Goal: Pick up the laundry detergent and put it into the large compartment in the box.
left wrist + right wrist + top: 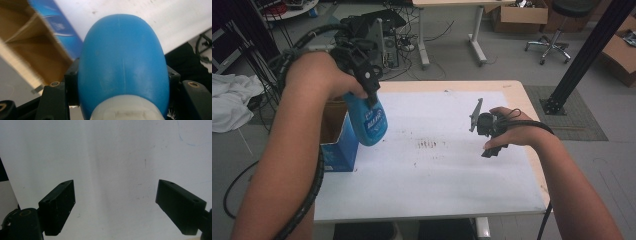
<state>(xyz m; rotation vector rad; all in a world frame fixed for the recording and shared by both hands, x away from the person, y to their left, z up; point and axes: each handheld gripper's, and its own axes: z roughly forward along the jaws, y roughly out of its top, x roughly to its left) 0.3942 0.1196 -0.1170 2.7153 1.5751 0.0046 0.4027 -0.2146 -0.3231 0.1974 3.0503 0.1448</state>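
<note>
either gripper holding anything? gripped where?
Left gripper holds the blue bottle, jaws clamped on either side of its body near the white cap end. Right gripper is open, holding nothing.

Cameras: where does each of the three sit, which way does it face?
High view: above the person's side, facing forward and down at the white table; both forearms, left gripper and right gripper show.
Left gripper view: on the left gripper, looking along its jaws at the blue bottle and the blue cardboard box.
Right gripper view: on the right gripper, jaws apart, facing the tabletop.
Shared: bottle, box, table.
</note>
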